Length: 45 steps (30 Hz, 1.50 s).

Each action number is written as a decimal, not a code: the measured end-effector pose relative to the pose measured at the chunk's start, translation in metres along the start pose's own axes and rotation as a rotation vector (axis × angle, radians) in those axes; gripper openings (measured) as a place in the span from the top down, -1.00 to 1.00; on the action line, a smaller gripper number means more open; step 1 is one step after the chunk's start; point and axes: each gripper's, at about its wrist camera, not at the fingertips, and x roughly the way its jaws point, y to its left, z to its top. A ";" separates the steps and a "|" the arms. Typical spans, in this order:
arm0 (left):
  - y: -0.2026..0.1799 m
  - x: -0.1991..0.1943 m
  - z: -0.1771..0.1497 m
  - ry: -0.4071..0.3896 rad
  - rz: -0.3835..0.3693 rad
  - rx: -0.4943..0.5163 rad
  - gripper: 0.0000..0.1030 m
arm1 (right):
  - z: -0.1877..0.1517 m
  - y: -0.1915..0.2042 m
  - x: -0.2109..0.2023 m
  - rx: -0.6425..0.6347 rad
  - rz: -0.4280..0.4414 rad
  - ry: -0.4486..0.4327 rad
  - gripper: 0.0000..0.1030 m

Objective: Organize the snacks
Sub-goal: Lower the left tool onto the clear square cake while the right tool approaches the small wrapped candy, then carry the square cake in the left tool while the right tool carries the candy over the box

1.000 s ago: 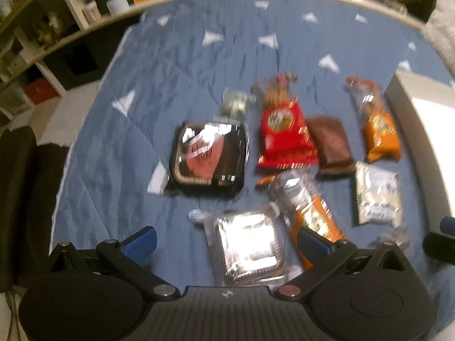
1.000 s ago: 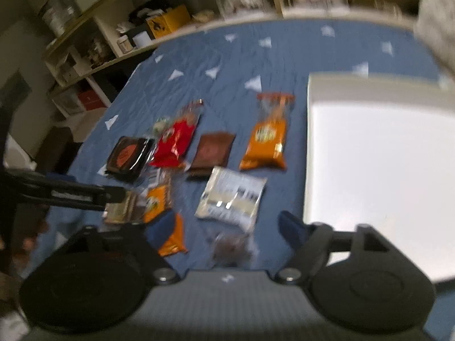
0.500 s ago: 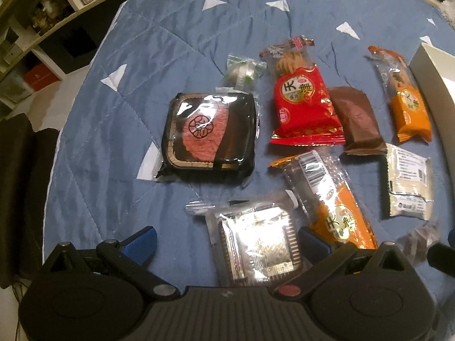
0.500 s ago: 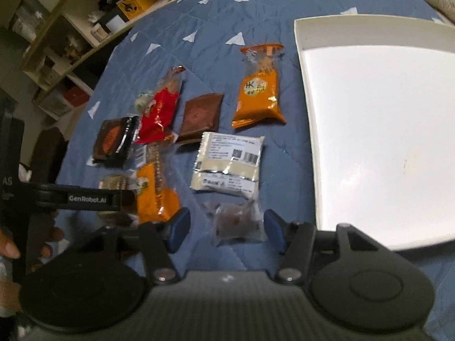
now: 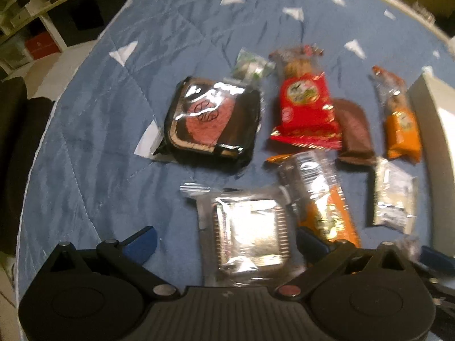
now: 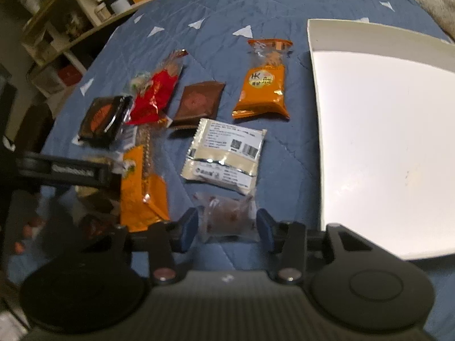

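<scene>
Left wrist view: left gripper, jaws spread wide, grasping nothing. Between its fingers, a clear square pack on the blue quilt. Ahead of it, a black tray pack; ahead and to the right, a red bag with a small green packet at its far left. Brown pouch just right of the red bag. An orange bag lies beside the right finger.

Right wrist view: right gripper, jaws apart and around a small clear packet with brown contents; whether the pads touch it cannot be told. Directly ahead, a white packet; farther ahead, a second orange bag. White tray to the right, with nothing in it. All snacks lie on the quilt, left of the tray.
</scene>
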 end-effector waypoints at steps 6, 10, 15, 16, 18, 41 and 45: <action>0.001 -0.003 -0.001 -0.005 -0.031 -0.013 -0.34 | -0.006 0.006 0.004 -0.061 -0.033 -0.011 0.09; 0.002 -0.005 0.000 -0.010 -0.046 -0.020 -0.18 | -0.007 0.007 0.002 -0.082 -0.038 -0.022 0.18; 0.007 -0.015 -0.005 -0.028 -0.049 -0.067 -0.08 | -0.007 0.006 -0.003 -0.081 -0.003 -0.034 0.25; 0.011 -0.017 -0.006 -0.034 -0.053 -0.086 -0.07 | -0.007 0.006 -0.004 -0.084 -0.001 -0.037 0.25; 0.015 -0.022 -0.007 -0.053 -0.064 -0.114 -0.07 | -0.007 0.007 -0.007 -0.084 -0.001 -0.050 0.26; -0.058 -0.119 -0.010 -0.332 -0.252 -0.021 -0.06 | 0.012 -0.040 -0.094 0.018 -0.011 -0.302 0.27; -0.089 -0.123 -0.010 -0.326 -0.294 0.004 -0.06 | 0.012 -0.052 -0.105 -0.012 -0.096 -0.298 0.27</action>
